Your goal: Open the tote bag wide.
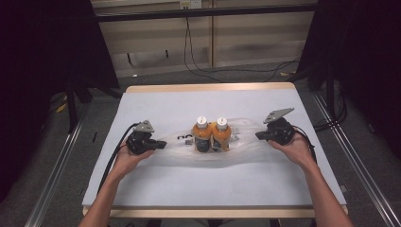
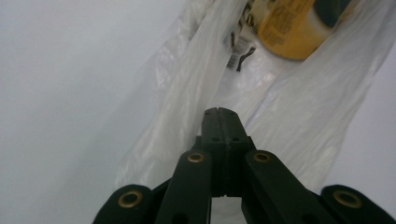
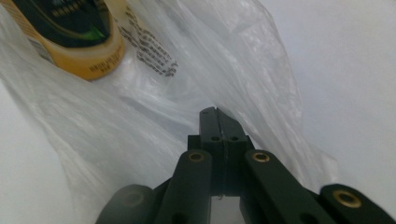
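Two orange bottles (image 1: 211, 135) lie inside a clear plastic bag (image 1: 246, 144) mid-worktop (image 1: 156, 101). The left hand-held gripper (image 1: 161, 144) and right hand-held gripper (image 1: 259, 135) are both clenched, their tips at the bag's opposite ends.

The bag (image 1: 246, 142) is thin, clear plastic film, crinkled and faintly glossy, and the two bottles (image 1: 211, 135) at its centre look like smooth orange plastic with white caps and glossy printed labels. Each gripper, the left gripper (image 1: 161, 144) at nine o'clock of the bottles and the right gripper (image 1: 259, 135) at three o'clock, is matt black plastic with brass-coloured rivets and a dull grey plate on top. The table (image 1: 156, 189) wears a matt, smooth white sheet, with a pale wood edge at twelve o'clock.
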`<state>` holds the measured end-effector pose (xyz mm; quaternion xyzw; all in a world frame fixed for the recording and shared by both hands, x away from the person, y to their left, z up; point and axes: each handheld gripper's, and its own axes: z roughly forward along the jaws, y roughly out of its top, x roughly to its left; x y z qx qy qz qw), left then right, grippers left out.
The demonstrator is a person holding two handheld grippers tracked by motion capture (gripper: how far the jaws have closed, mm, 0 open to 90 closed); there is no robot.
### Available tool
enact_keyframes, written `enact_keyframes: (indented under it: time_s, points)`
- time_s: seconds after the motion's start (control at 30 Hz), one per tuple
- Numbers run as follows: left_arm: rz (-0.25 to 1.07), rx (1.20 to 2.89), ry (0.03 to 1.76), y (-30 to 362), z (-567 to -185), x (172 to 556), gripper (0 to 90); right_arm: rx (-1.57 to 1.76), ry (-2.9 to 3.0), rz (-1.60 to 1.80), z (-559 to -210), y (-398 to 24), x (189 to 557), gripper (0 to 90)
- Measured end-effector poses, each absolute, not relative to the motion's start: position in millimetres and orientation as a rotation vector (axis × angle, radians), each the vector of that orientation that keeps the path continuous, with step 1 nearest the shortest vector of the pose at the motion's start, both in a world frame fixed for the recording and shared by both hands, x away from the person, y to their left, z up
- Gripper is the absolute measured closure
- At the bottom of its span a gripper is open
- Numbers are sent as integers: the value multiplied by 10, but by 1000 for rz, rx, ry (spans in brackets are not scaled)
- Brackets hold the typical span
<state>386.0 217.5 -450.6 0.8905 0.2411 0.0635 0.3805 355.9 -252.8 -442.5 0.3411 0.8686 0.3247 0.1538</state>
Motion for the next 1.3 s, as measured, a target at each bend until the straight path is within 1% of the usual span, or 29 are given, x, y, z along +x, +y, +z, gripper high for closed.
enact_keyframes:
  time_s: [0.1, 0.23, 0.47, 0.57, 0.67, 0.73, 0.83, 1.07, 1.3]
  points:
    - [159, 2233, 606, 2135, -4446, 3811, 900, 964, 2493, 987, -4381, -2500, 3523, 900]
    - [171, 2221, 581, 2099, -4394, 3781, 897, 964, 2486, 1014, -4356, -2481, 3510, 900]
    - [184, 2140, 571, 2056, -4256, 3710, 858, 927, 2464, 1118, -4229, -2450, 3455, 900]
    - [163, 2096, 553, 2036, -4207, 3691, 838, 918, 2452, 1176, -4162, -2412, 3442, 900]
    - [158, 2086, 531, 1996, -4187, 3663, 821, 906, 2456, 1210, -4139, -2384, 3438, 900]
    - [129, 2067, 519, 1946, -4183, 3635, 814, 894, 2459, 1216, -4117, -2345, 3431, 900]
    - [131, 2066, 488, 1874, -4170, 3598, 828, 873, 2458, 1247, -4077, -2275, 3423, 900]
    - [84, 2069, 415, 1603, -4169, 3508, 890, 835, 2475, 1289, -4001, -2107, 3420, 900]
    - [54, 2079, 375, 1331, -4215, 3469, 900, 821, 2505, 1261, -4042, -1988, 3443, 900]
